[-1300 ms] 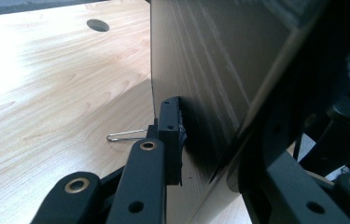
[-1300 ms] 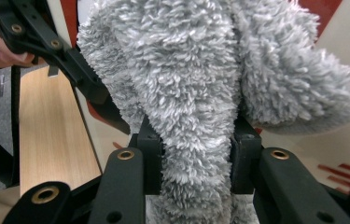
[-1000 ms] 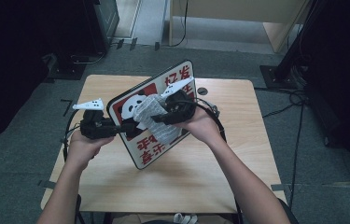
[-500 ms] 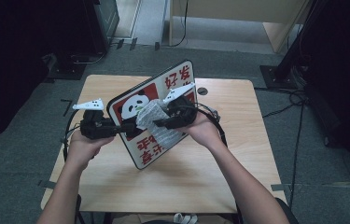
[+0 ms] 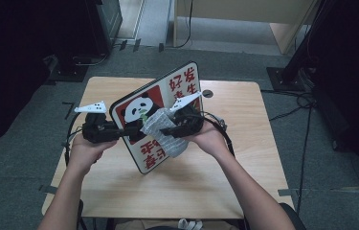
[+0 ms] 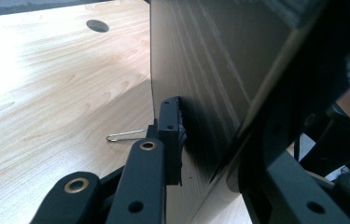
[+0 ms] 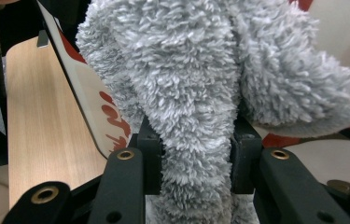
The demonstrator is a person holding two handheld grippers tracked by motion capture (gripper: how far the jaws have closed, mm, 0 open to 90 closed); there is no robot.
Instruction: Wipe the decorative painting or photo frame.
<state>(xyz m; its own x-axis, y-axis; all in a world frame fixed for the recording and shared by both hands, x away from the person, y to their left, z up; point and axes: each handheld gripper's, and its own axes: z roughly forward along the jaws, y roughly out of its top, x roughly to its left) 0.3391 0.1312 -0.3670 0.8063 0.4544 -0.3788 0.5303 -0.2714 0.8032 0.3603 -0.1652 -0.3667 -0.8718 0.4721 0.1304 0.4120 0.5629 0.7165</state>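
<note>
The right tool (image 5: pixel 167 130) is closed on a grey fluffy cloth (image 5: pixel 163 135), the pile of which is seen squeezed between both black jaws in the right gripper view (image 7: pixel 196 140). The left tool (image 5: pixel 122 133) is clamped on the edge of a panda sign board (image 5: pixel 155 112); in the left gripper view one pad (image 6: pixel 170 140) is pressed flat against the board's plain wood-grain back (image 6: pixel 210 70), with the other jaw on the printed side. The board is held tilted above the middle of the worktop (image 5: pixel 206 187), its top corner toward one o'clock and its bottom corner toward six o'clock. The cloth is laid against the printed face, at about four o'clock from the panda picture, over the red characters.

No container is seen on the worktop. A paper clip (image 6: pixel 126 136) lies on the wood behind the board.

Both forearms come in from six o'clock. The left hand (image 5: pixel 87 149) is wrapped round its tool at nine o'clock of the board, the right hand (image 5: pixel 206 139) at three o'clock, and the tools are pointed inward toward one another.
</note>
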